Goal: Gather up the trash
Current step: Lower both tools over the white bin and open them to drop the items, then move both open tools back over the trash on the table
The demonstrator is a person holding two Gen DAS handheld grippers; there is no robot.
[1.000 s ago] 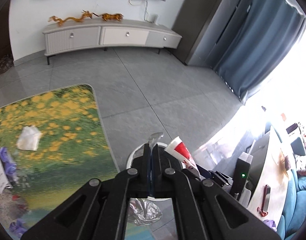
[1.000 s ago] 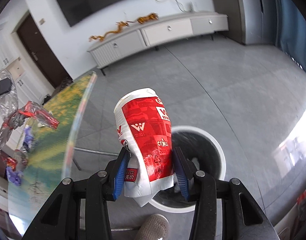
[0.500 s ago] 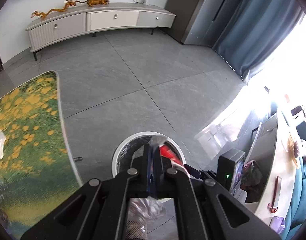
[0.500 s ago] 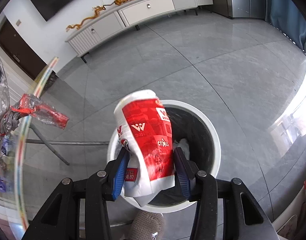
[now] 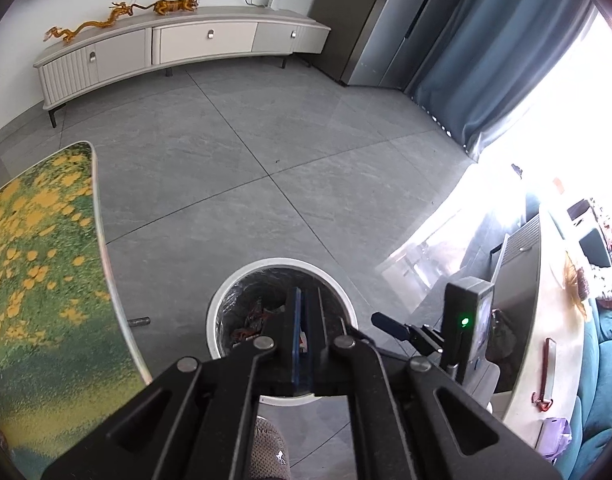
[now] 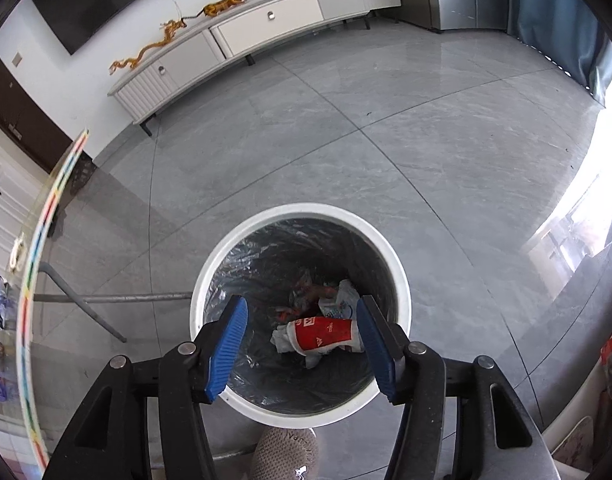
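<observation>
A round white trash bin (image 6: 400, 280) with a black liner stands on the grey floor, also in the left wrist view (image 5: 241, 276). A crushed red and white cup (image 6: 326, 334) lies inside it among other scraps. My right gripper (image 6: 301, 344) hangs over the bin, open and empty, blue pads (image 6: 227, 344) spread wide. My left gripper (image 5: 306, 332) is over the bin's near rim, its fingers pressed together with nothing visible between them.
The flower-patterned glass table (image 5: 37, 264) is at the left, its edge (image 6: 45, 240) and metal legs beside the bin. A white TV cabinet (image 5: 177, 48) lines the far wall. A grey slipper (image 6: 285, 456) sits below the bin. A counter (image 5: 546, 340) stands at the right.
My right gripper moved over the bin, opened and dropped the red cup into it. My left gripper swung from the table to the bin; the clear wrapper it held is gone from its fingers.
</observation>
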